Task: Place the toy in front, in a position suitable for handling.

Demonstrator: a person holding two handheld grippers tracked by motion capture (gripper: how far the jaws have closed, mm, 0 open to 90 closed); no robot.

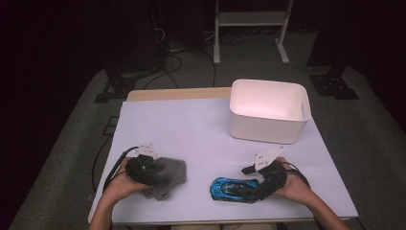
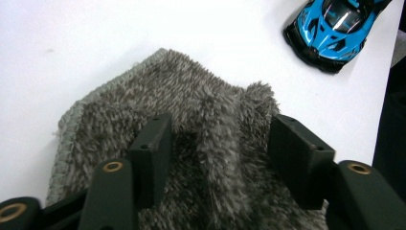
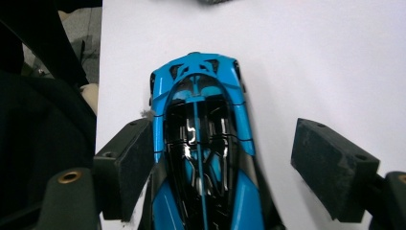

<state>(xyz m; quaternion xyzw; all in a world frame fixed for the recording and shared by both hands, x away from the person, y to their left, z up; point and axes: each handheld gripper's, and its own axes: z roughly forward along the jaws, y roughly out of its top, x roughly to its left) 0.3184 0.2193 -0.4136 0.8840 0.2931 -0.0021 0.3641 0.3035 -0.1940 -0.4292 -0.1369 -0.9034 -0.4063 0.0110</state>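
Car [image 1: 233,189] lengthwise along table's near edge

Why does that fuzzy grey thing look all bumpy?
The grey fuzzy cloth lies crumpled, humped up between the left gripper's open jaws instead of flat on the table. Nothing looks broken or spilled.

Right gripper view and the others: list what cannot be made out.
- Blue toy car: its near end is cut off by the bottom edge of the right gripper view.
- Grey fluffy cloth: the left gripper covers part of it in the high view.
- White plastic bin: its floor is washed out by glare in the high view.
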